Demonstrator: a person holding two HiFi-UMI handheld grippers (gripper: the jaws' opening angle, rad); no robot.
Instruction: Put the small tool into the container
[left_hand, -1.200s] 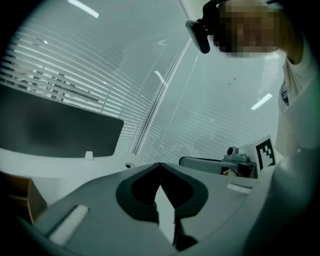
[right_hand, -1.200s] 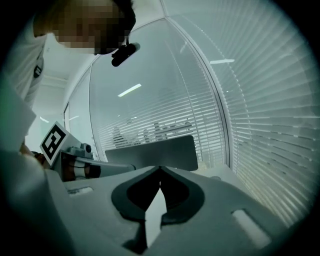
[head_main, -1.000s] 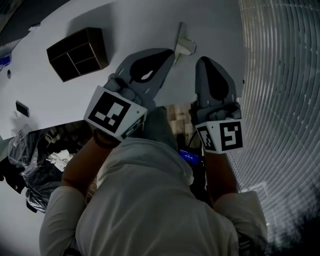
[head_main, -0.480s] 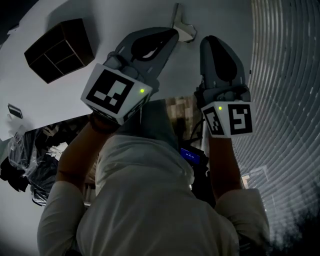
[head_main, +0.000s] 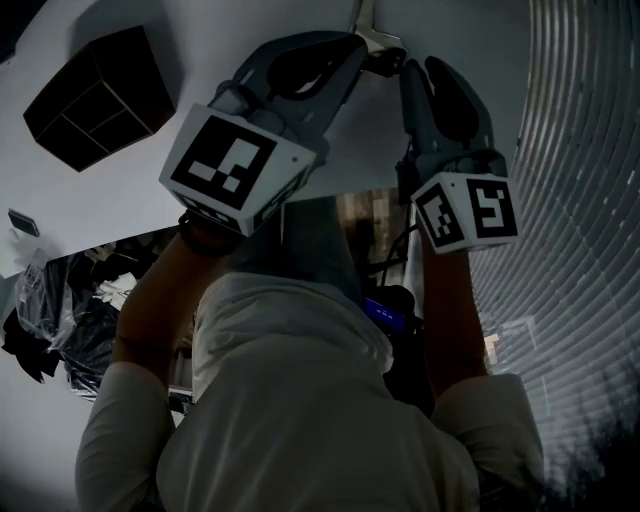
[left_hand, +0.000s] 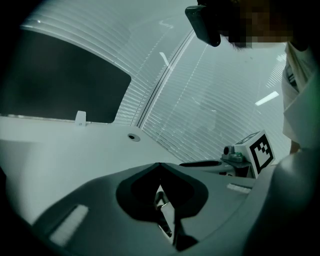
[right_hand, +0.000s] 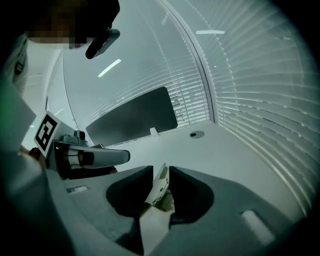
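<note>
A dark wooden container (head_main: 95, 95) split into compartments stands on the white table (head_main: 200, 40) at the upper left of the head view. The small pale tool (head_main: 378, 38) sits at the top of that view, between the two gripper tips. My left gripper (head_main: 355, 45) is shut, and a thin metallic part of the tool (left_hand: 162, 210) shows between its jaws. My right gripper (head_main: 412, 70) is shut on the tool's flat pale part (right_hand: 159, 186). Both grippers are raised in front of the person's body, well right of the container.
Window blinds (head_main: 580, 150) run down the right side. Dark bags and clutter (head_main: 60, 320) lie below the table's near edge at the left. A small dark item (head_main: 20, 222) rests on the table's left part. A round hole (right_hand: 196, 134) is in the tabletop.
Both grippers have moved up and away in the head view, carrying the tool with them. The container has drifted toward the view's upper left.
</note>
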